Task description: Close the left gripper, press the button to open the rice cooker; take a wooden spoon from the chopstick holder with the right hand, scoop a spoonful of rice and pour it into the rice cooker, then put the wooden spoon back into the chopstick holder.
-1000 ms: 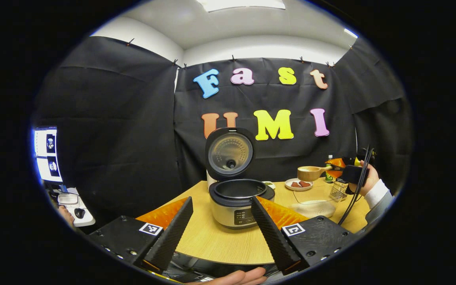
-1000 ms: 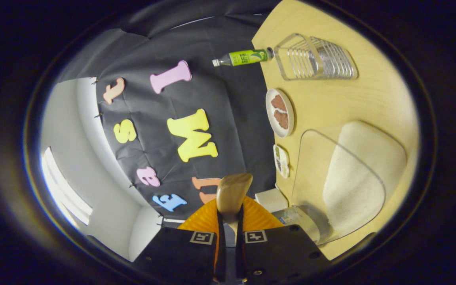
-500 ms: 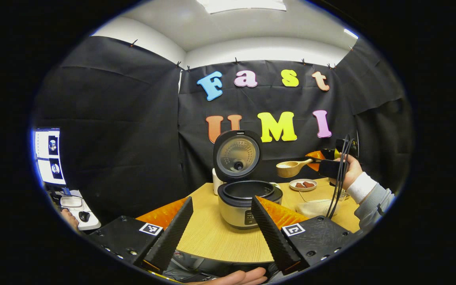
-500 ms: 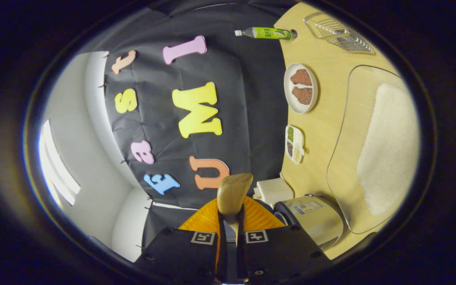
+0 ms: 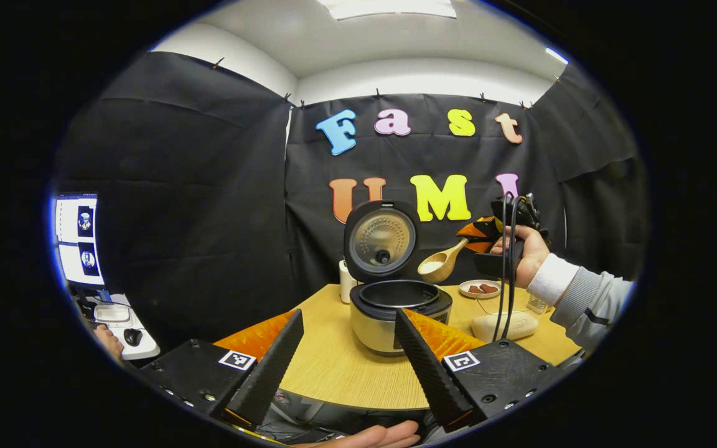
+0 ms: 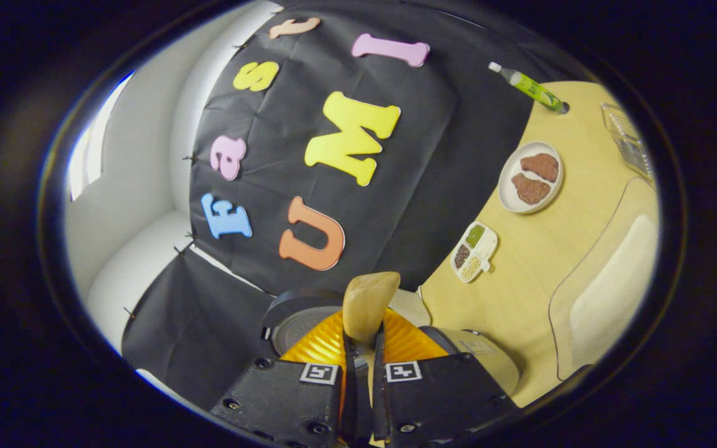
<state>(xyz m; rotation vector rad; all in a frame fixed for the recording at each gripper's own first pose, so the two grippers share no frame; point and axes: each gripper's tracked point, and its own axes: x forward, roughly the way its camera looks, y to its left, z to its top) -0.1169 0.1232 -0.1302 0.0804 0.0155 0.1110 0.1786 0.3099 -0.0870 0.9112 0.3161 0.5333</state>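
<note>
The right gripper point(image 6: 359, 348) has its jaws clamped on the handle of the wooden spoon point(image 5: 437, 266), both fingers pressing it; in the left gripper view the bowl carries a little white rice and hangs just above the right rim of the rice cooker point(image 5: 399, 306), whose lid point(image 5: 381, 239) stands upright behind the pot. To pour well, I judge the bowl should come fully over the dark opening before the wrist rolls, and the roll should be slow so grains fall inside and not on the table point(image 5: 346, 373); keep the spoon clear of the lid. The left gripper point(image 5: 347, 354) waits in front of the cooker with jaws spread wide and nothing between them.
</note>
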